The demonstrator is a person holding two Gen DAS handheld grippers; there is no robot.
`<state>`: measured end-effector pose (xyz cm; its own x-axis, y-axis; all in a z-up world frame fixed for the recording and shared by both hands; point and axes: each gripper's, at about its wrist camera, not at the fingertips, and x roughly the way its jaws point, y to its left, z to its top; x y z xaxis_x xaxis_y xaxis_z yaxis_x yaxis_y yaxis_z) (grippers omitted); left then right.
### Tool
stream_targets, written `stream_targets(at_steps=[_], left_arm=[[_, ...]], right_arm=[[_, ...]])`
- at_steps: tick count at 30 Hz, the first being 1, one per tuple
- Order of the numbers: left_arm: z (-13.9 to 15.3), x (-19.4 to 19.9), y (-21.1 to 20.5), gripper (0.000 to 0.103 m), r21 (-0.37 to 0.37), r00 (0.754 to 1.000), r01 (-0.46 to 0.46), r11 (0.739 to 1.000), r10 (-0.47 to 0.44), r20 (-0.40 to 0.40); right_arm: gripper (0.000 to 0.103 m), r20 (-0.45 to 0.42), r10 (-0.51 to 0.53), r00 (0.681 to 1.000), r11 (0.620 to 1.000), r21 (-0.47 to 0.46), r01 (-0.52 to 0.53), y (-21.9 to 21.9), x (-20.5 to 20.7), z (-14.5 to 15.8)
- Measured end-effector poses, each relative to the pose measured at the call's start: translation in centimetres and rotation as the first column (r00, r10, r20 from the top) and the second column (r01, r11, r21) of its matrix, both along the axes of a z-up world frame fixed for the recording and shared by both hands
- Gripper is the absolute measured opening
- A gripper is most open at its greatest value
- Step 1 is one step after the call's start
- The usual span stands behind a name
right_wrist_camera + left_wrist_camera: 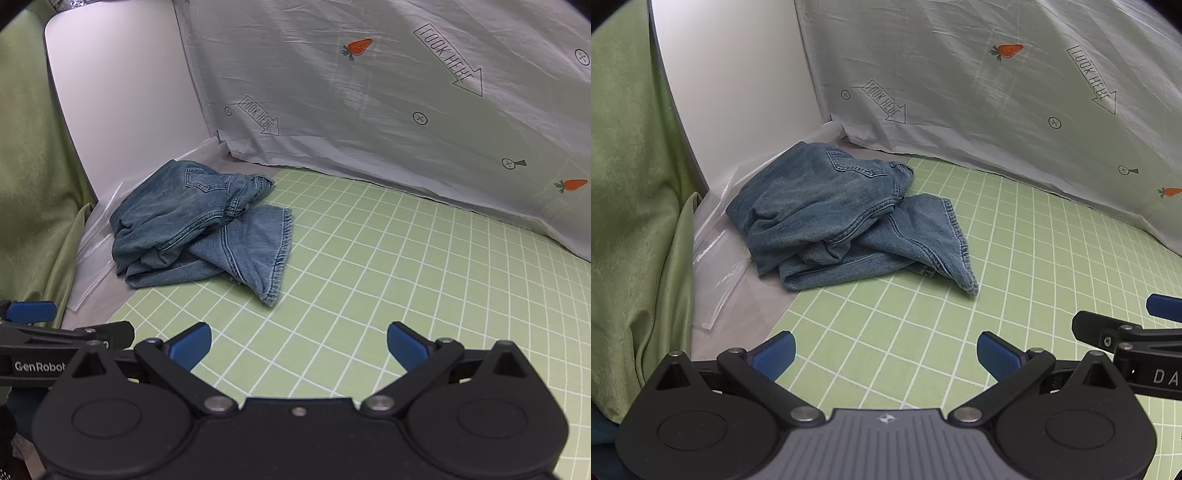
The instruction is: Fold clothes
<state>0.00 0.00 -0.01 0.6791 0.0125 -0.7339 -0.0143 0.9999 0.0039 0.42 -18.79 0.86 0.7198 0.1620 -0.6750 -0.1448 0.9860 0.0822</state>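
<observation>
A soft green curtain (631,177) hangs at far left beside a smooth white panel (738,74). Crinkled clear plastic sheeting (716,266) lies under the edge of a rumpled pair of faded blue denim jeans (827,210), heaped at the back left of the green grid-lined surface (1015,258). The jeans' long axis runs from the waist and stitched pocket near the panel to a hemmed leg pointing toward the front right. A wrinkled pale sheet (979,74) printed with carrots and arrows drapes behind. The left gripper (885,354) and right gripper (299,345) hover near, blue-padded jaws wide and empty.
</observation>
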Motion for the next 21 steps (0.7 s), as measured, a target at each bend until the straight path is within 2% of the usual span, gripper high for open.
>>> stream_targets(at_steps=[21], left_arm=[[-0.18, 0.23, -0.01, 0.103, 0.004, 1.000, 0.002, 1.000, -0.002, -0.015]], right_arm=[[0.102, -0.011, -0.012, 1.000, 1.000, -0.003, 0.012, 0.09, 0.24, 0.09]])
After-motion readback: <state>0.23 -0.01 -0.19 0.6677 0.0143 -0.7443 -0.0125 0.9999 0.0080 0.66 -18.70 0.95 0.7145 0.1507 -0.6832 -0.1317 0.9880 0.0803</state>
